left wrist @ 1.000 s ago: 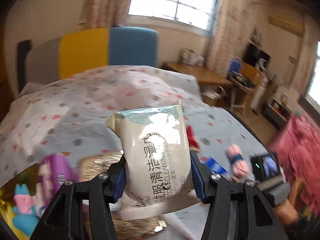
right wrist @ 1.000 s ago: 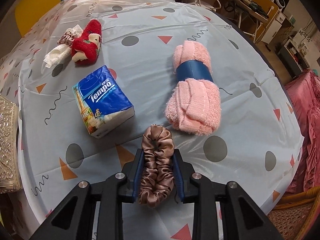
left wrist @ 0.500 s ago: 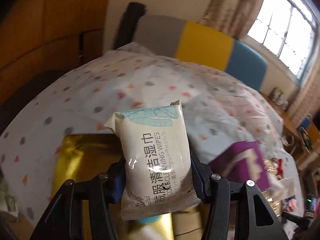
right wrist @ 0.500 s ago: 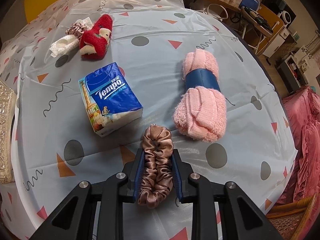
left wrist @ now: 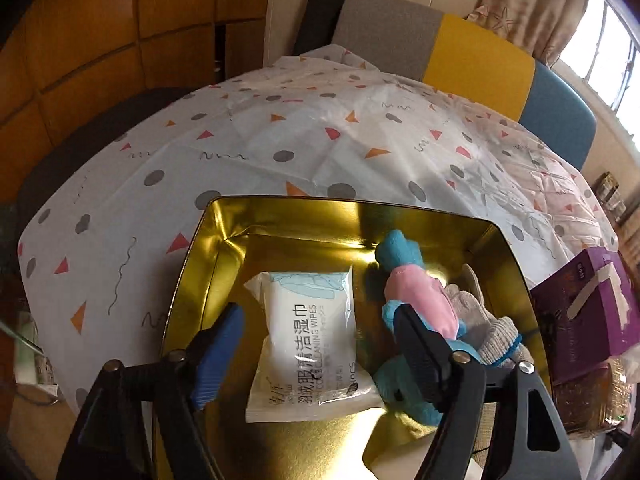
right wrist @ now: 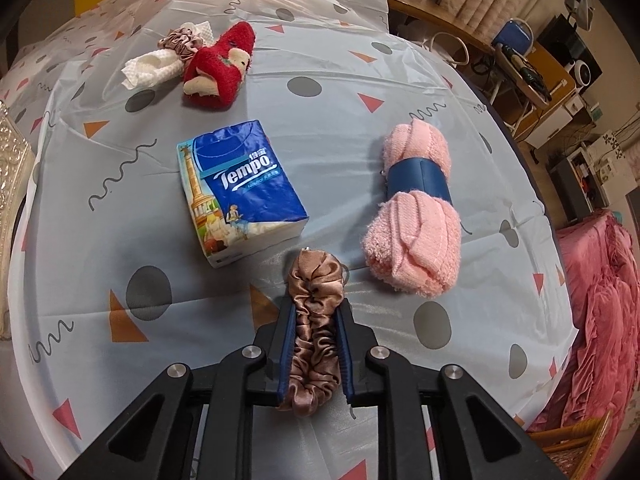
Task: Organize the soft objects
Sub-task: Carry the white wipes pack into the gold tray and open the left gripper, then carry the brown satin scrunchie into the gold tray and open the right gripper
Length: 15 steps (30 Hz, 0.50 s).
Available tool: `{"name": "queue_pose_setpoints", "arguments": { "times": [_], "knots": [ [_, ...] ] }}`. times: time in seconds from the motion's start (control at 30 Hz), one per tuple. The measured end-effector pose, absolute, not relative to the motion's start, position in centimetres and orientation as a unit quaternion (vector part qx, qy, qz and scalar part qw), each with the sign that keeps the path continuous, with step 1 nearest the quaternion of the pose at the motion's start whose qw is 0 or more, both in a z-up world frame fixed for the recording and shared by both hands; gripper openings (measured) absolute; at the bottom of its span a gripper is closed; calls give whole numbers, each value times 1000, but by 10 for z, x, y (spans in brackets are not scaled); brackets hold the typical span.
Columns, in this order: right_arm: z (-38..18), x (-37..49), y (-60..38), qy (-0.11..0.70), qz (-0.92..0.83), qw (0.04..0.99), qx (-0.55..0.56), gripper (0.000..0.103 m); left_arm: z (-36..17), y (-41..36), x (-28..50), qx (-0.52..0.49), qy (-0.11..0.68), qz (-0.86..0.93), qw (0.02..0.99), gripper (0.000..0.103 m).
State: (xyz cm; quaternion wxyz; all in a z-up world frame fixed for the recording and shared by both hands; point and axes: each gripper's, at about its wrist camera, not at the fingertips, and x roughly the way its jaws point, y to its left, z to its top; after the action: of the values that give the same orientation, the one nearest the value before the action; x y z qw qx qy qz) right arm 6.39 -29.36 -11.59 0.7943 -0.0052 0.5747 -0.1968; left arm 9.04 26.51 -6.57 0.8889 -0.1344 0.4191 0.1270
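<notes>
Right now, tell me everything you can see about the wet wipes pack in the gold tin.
The wet wipes pack is a white soft-plastic pouch with a pale blue top flap, black Chinese print and "CLEANING WIPES". It lies flat, label up, on the gold tin floor, between the left gripper's open jaws, touching neither. A blue-and-pink plush toy lies beside it.

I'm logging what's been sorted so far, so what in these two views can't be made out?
- Left wrist view: the blue and pink plush toy is partly hidden behind the right finger of the left tongs; its lower end can't be seen.
- Same view: the grey gloves are half covered by the toy.
- Same view: the purple box label is too blurred to read.
- Right wrist view: the ornate box is cut off by the left edge.
</notes>
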Motion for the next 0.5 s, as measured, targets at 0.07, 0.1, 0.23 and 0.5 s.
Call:
{"name": "queue_pose_setpoints", "arguments": {
  "times": [0.07, 0.1, 0.23, 0.5],
  "knots": [
    [-116, 64, -293, 575, -197, 794, -8, 18, -62, 261, 82, -134, 412, 131, 891, 80],
    [-116, 63, -292, 574, -198, 794, -10, 18, -59, 258, 78, -134, 409, 134, 892, 80],
    [-115, 64, -293, 574, -197, 795, -6, 18, -49, 245, 56, -131, 390, 136, 901, 82],
    [-113, 64, -301, 571, -186, 800, 5, 16, -39, 225, 27, -108, 372, 157, 908, 93]
  ]
}}
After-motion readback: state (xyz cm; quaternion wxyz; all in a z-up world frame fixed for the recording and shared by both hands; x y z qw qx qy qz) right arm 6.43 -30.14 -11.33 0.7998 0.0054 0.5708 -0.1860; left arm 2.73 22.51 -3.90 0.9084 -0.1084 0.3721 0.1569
